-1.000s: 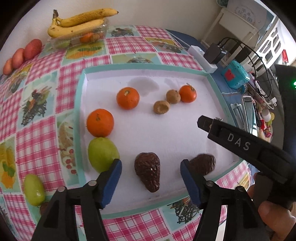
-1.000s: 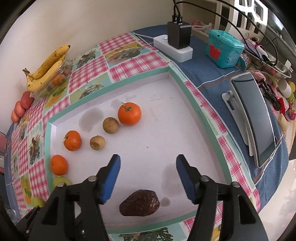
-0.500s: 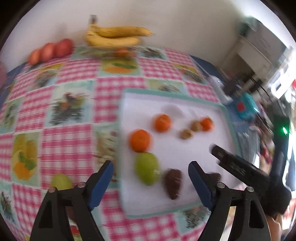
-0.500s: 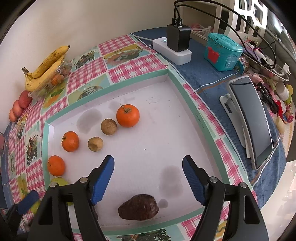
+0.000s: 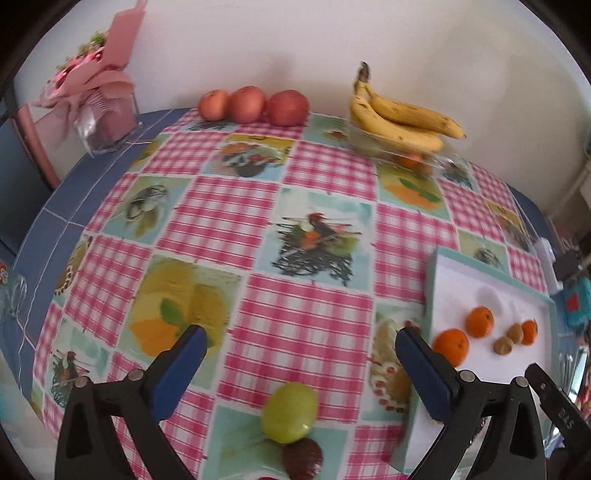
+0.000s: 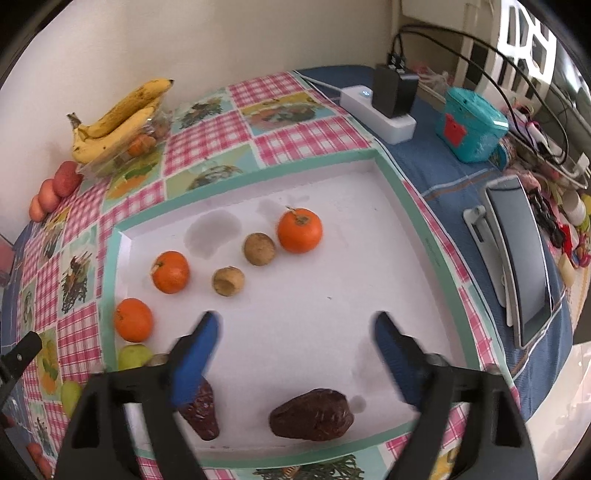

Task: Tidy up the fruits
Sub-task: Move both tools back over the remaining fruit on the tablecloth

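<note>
A plain cream wall (image 5: 229, 48) rises behind the bench (image 5: 258, 206), which wears a pink-checked cloth with printed picture squares over a blue tiled-pattern cover (image 6: 443, 173). At the far left corner stands a pink paper-wrapped bouquet (image 5: 99, 70). To the right, white slatted furniture (image 6: 524, 33) stands near the wall, with black cables (image 6: 480, 48) trailing past it. Daylight is soft and even.

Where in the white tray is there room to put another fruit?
The white tray is bare on its right side, from the stemmed orange to the right rim. The left side is crowded with oranges and small brown fruits.
</note>
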The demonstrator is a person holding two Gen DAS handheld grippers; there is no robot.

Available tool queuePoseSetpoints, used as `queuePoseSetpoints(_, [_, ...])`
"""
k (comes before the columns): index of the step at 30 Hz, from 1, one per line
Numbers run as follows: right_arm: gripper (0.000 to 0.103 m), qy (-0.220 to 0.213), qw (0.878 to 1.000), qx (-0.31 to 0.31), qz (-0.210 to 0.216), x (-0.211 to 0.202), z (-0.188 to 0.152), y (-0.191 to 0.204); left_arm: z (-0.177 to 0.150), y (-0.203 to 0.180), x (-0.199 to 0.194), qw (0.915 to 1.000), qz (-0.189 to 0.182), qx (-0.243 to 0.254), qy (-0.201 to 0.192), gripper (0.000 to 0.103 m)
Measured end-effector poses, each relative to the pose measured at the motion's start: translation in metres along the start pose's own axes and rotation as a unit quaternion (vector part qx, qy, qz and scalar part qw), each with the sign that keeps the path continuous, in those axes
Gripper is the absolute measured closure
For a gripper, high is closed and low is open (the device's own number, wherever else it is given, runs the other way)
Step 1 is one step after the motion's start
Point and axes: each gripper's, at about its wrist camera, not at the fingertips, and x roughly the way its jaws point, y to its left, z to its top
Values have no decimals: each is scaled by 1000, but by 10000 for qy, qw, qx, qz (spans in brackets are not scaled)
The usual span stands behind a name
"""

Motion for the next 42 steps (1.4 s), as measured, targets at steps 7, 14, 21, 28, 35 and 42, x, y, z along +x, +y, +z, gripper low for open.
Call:
queuePoseSetpoints(7, [5,-203,9993,-300,99,-11,-4,27,7,9,-3,9998,173,29,-110,0])
queuePoseSetpoints(14, [5,-297,9972,-664,177,-18,-12,54,13,17,-11,9986,458,58,-263,0])
queuePoseSetpoints(21, [5,-210,9931,-1127,232,-20,-21,84,16,36,-13,9974,653,-288,-40,0])
queuePoseSetpoints(28, [5,36,9879,-1390,684,-20,-33,116,18,66,-18,9964,506,-628,271,0])
queuePoseSetpoints(35, [5,95,9817,-1682,893,-27,-47,145,9,95,-15,9939,528,-833,487,0])
queuePoseSetpoints(42, [5,328,9744,-1865,1212,-29,-61,168,2,110,-8,9950,666,-618,405,0])
